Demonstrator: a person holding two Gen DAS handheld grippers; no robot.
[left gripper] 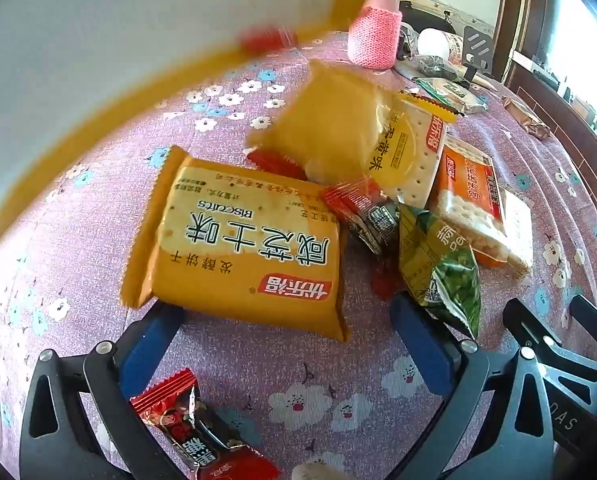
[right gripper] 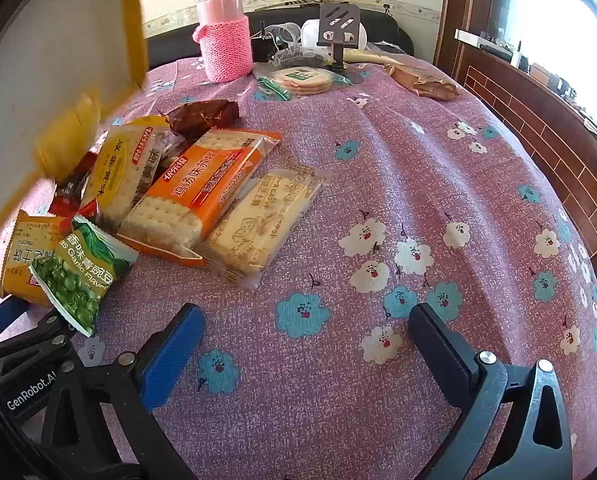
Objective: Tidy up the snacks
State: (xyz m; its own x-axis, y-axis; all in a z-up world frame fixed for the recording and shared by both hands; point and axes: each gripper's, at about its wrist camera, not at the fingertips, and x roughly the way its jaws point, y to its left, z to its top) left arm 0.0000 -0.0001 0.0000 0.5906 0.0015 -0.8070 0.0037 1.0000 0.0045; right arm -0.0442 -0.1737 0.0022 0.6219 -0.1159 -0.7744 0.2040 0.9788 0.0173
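Snack packs lie in a pile on the purple flowered tablecloth (right gripper: 378, 184). In the left wrist view a yellow biscuit pack (left gripper: 238, 244) lies just ahead of my open, empty left gripper (left gripper: 286, 320). Beyond it are a second yellow biscuit pack (left gripper: 362, 136), blurred, an orange cracker pack (left gripper: 470, 196), a green pea bag (left gripper: 446, 268) and small red candy packets (left gripper: 362, 212). One red candy (left gripper: 194, 428) lies under the left fingers. My right gripper (right gripper: 302, 340) is open and empty over bare cloth, right of the orange pack (right gripper: 202, 184), a clear cracker pack (right gripper: 258, 224) and the pea bag (right gripper: 82, 276).
A tilted white container with a yellow rim (left gripper: 98, 60) hangs blurred at the upper left. A pink bottle in a knitted sleeve (right gripper: 224, 40), round crackers (right gripper: 302, 78), a brown packet (right gripper: 426, 82) and a phone stand (right gripper: 338, 28) sit at the far edge. A wooden frame (right gripper: 538, 120) borders the right.
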